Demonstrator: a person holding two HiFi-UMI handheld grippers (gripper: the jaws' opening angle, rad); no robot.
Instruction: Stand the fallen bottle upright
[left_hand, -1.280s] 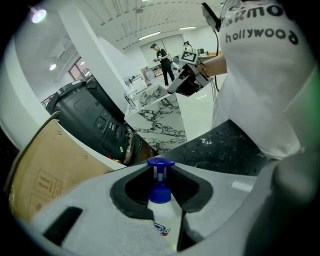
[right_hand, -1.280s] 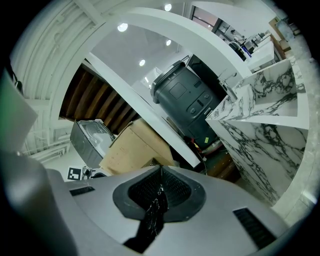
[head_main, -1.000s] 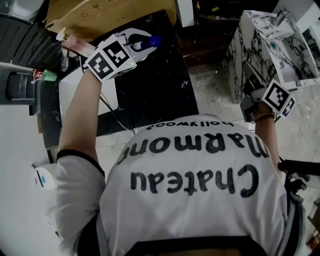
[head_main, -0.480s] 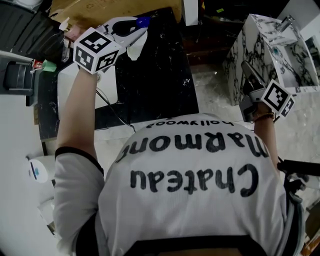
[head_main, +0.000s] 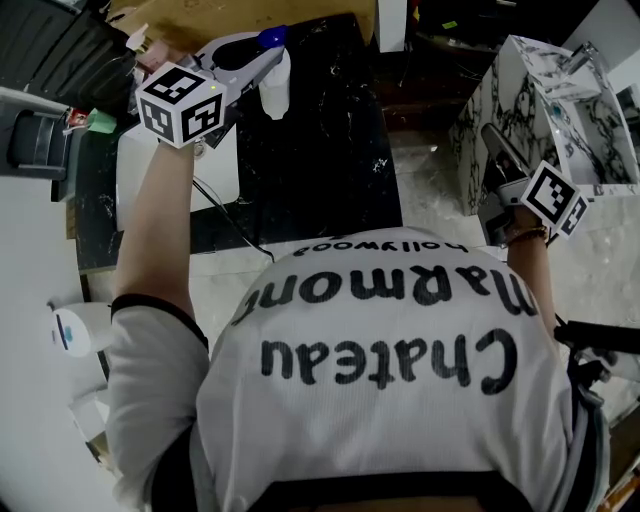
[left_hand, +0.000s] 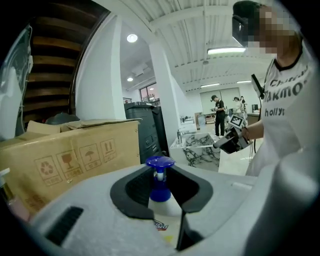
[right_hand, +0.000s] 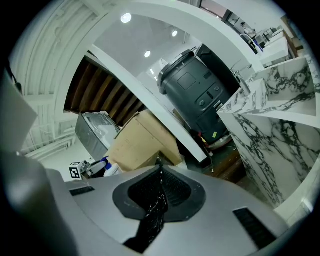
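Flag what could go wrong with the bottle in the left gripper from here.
1. The left gripper pinches the bottle high up, near its blue cap. The body hangs free below and could swing or slip.
2. If released off vertical onto the black table, it may topple.

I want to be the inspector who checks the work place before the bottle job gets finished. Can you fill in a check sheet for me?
Surface: black marble tabletop.
Job's things: white bottle with blue cap, cap pointing up in the left gripper view; can't tell if its base touches the table.
Clutter: cardboard box at the table's far edge; white flat panel on the left.
Grippers: left gripper shut on the bottle; right gripper shut, nothing in it, held off to the side.
Cables: black cable trailing from the panel.
Surroundings: marble-patterned sink unit, dark bin, people far off.
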